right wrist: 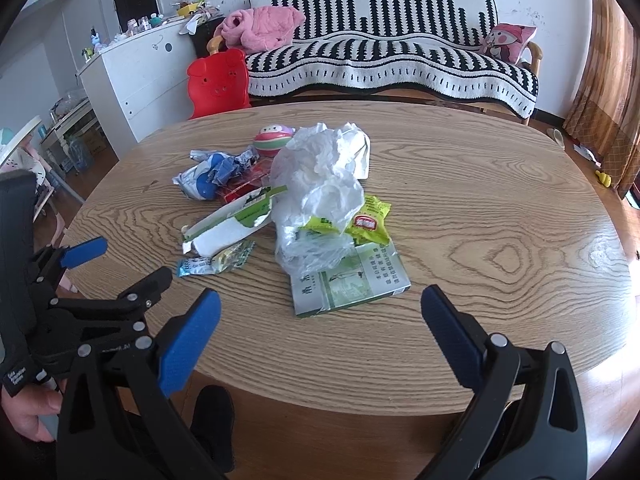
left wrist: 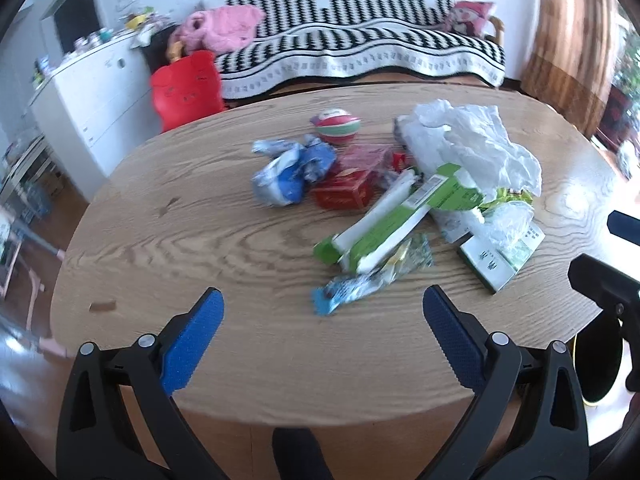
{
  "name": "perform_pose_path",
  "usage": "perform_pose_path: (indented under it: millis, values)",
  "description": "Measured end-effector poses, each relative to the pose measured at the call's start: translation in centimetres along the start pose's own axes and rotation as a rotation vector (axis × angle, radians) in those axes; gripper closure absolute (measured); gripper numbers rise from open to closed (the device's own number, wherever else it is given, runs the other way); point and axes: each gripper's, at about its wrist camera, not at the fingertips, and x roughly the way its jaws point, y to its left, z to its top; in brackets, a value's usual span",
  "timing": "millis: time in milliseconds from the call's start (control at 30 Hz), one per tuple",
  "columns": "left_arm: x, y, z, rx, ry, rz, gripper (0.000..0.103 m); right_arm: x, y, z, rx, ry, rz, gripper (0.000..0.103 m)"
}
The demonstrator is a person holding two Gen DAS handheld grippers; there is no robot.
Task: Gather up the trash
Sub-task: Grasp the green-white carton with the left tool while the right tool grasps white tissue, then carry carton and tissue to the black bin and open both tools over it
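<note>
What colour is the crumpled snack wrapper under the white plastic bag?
Yellow-green wrapper with a red label, under the white plastic bag; clearest in the right wrist view.

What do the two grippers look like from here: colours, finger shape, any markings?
Both match: the left gripper and right gripper have black plastic clamp-style frames with silver rivets and tapering fingers faced with textured blue pads. In the right wrist view, the left unit's black handle carries small white lettering, too small to read. No cables show.
</note>
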Motion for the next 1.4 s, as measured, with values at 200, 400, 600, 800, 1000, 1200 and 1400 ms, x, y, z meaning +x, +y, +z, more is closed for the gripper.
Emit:
perform_pose_path:
  millis: [200,400,600,800,1000,1200,1400]
  values:
    - [4.0,-0.4,2.5,0.051,0.031,-0.022,0.006,1.6,-1.5,0.4,0.029,0.026,-0.001,0.006]
    - [7.0,-0.5,3.6,0.007,0.076,-0.103,0.023,2.6,-2.4,1.0,0.038,0.032,0.019,0.006]
    - [6.6,-0.7,3.6,0.019,0.07,-0.159,0.082,3.4,-2.1,2.3,0.029,0.024,0.082,0.018]
    - [3.2,0.8,4.0,-0.023,0.0,-0.175,0.085,4.9,-0.7,5.2,0.019,0.011,0.089,0.018]
    - [1.5,3.5,3.2,-0.085,-0.016,-0.155,0.085,7.8,2.2,6.7,-0.056,0.057,0.094,0.027]
    - [1.7,5.7,2.8,-0.128,0.008,-0.149,0.085,11.0,4.3,7.5,-0.129,0.097,0.038,0.068]
    - [1.3,5.9,3.1,-0.148,0.006,-0.171,0.085,8.1,2.4,7.4,-0.059,-0.008,0.088,0.096]
